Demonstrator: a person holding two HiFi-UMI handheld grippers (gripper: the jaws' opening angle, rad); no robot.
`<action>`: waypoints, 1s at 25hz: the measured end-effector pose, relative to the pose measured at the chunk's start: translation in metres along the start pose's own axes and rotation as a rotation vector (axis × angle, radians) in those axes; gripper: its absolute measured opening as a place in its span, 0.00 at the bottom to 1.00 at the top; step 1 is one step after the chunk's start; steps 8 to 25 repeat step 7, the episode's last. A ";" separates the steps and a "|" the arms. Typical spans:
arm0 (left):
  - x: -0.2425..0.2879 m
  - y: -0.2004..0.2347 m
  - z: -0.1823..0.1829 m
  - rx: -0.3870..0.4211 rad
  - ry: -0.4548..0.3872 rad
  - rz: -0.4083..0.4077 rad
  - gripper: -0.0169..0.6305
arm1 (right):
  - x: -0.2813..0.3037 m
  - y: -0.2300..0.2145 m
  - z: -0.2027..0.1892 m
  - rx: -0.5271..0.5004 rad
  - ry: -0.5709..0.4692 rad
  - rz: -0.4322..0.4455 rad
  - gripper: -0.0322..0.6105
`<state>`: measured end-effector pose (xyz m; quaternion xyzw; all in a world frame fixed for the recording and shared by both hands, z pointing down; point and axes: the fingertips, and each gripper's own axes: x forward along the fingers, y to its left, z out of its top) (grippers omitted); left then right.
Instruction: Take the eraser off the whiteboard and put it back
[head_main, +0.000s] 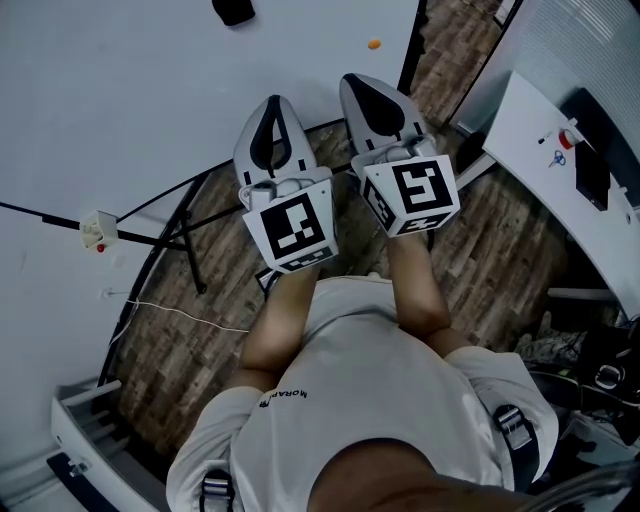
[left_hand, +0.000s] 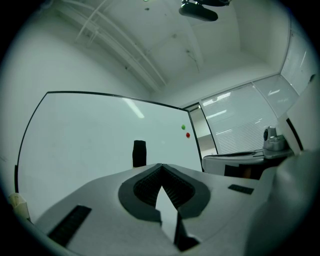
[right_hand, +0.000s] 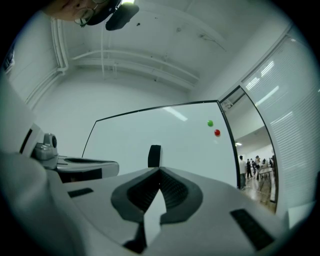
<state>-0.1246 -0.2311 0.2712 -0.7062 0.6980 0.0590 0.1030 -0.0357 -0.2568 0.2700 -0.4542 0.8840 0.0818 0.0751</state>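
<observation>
Dim cool light, fisheye warp, dark corners, glare on whiteboard (left_hand: 85, 145)

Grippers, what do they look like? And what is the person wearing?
The left gripper and right gripper are light grey, rounded shells narrowing to a tip, with black ribbed pads inside. Each carries a white cube printed with black square markers. The person wears a white short-sleeved shirt and dark straps.

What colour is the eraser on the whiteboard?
The small rectangular eraser is black, clearest in the right gripper view.
</observation>
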 end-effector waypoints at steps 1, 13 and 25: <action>0.000 -0.001 0.000 0.000 0.000 -0.001 0.03 | -0.001 0.000 0.000 0.000 0.000 0.000 0.07; 0.005 -0.003 0.003 0.001 -0.017 -0.010 0.03 | 0.003 -0.005 0.002 -0.005 -0.011 -0.003 0.07; 0.005 -0.003 0.003 0.001 -0.017 -0.010 0.03 | 0.003 -0.005 0.002 -0.005 -0.011 -0.003 0.07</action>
